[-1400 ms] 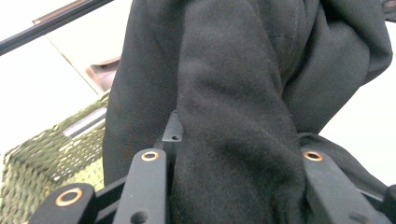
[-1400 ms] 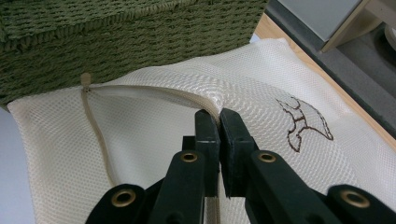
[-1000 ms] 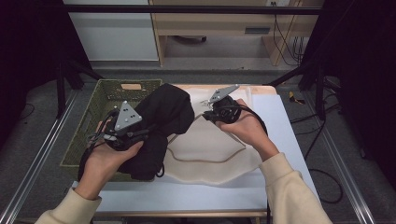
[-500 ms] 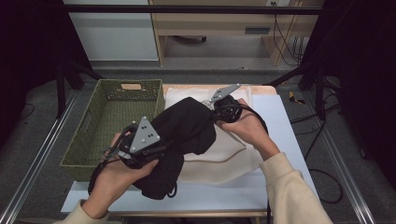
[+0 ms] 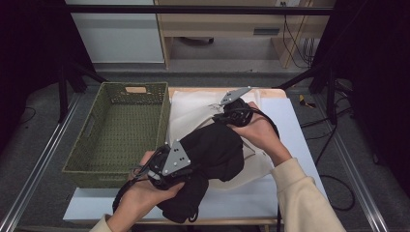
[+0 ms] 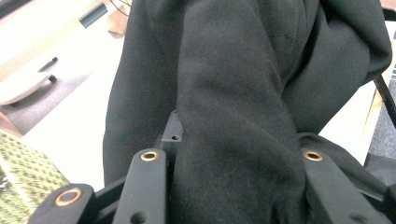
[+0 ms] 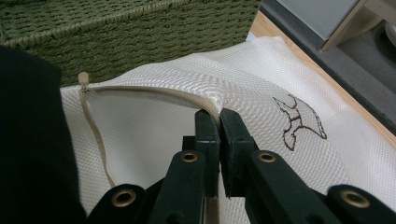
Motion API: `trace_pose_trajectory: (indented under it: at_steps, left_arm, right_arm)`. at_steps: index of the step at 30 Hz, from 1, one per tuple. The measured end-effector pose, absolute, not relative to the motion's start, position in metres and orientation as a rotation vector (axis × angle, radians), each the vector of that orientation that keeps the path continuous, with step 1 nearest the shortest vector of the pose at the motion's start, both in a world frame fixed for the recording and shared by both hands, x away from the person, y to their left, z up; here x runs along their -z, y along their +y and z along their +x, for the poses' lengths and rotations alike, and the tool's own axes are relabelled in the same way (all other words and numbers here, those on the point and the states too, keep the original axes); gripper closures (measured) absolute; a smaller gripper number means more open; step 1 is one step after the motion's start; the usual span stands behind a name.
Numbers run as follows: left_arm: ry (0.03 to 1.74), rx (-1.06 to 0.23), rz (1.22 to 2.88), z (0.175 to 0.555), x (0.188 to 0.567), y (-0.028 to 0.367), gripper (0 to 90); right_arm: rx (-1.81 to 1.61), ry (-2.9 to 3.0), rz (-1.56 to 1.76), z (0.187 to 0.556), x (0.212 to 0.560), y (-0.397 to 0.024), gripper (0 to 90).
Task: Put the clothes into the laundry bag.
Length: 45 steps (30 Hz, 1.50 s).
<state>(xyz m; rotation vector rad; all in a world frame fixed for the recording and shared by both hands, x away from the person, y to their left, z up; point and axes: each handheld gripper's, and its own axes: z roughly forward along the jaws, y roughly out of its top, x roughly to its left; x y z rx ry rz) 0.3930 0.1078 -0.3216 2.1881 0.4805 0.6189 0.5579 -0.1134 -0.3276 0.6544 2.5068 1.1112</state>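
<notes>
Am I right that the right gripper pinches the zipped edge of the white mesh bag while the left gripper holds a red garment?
Not quite: the garment in the left gripper is black, as the left gripper view shows. The right gripper does pinch the white mesh bag at its zipped edge.

No words, numbers or brand names can be read anywhere. The one sign is a dark brown outline drawing (image 7: 299, 122) stitched on the white mesh bag (image 7: 261, 88); it may be a small animal or bird, though its shape is hard to make out. It carries no lettering.
</notes>
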Motion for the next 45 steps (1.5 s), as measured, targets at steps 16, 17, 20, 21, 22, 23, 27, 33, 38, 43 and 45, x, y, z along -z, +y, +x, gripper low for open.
trace_pose_trajectory:
  at_steps: [16, 17, 20, 21, 22, 23, 27, 33, 38, 43, 45]
  left_arm:
    - [0.526, -0.58, 2.245, 0.402, 0.352, 0.096, 61.1]
    - [0.532, -0.579, 2.244, 0.403, 0.354, 0.095, 61.1]
    - [0.541, -0.577, 2.248, 0.407, 0.359, 0.091, 61.2]
    - [0.541, -0.577, 2.248, 0.407, 0.359, 0.091, 61.1]
    - [0.541, -0.583, 2.25, 0.409, 0.361, 0.09, 61.1]
    - [0.543, -0.587, 2.254, 0.41, 0.362, 0.089, 61.2]
    - [0.561, -0.589, 2.26, 0.415, 0.368, 0.088, 61.1]
    - [0.599, -0.593, 2.259, 0.421, 0.374, 0.089, 61.1]
    - [0.624, -0.597, 2.258, 0.427, 0.377, 0.091, 61.0]
    - [0.645, -0.605, 2.265, 0.431, 0.381, 0.091, 60.9]
    - [0.657, -0.605, 2.27, 0.433, 0.382, 0.091, 60.9]
  right_arm:
    - [-1.097, 2.5, 0.655, 0.559, 0.328, -0.115, 87.1]
    - [-1.097, 2.5, 0.655, 0.559, 0.328, -0.115, 87.1]
    - [-1.096, 2.495, 0.651, 0.558, 0.327, -0.115, 87.1]
    - [-1.094, 2.496, 0.653, 0.557, 0.327, -0.114, 87.1]
    - [-1.092, 2.496, 0.649, 0.557, 0.327, -0.114, 87.1]
    - [-1.092, 2.498, 0.645, 0.557, 0.327, -0.114, 87.1]
    - [-1.086, 2.497, 0.642, 0.556, 0.326, -0.114, 87.1]
    - [-1.084, 2.497, 0.632, 0.555, 0.325, -0.115, 87.1]
    - [-1.072, 2.502, 0.62, 0.553, 0.325, -0.114, 87.1]
    - [-1.076, 2.5, 0.623, 0.552, 0.325, -0.113, 87.1]
    - [-1.077, 2.501, 0.619, 0.552, 0.325, -0.113, 87.1]
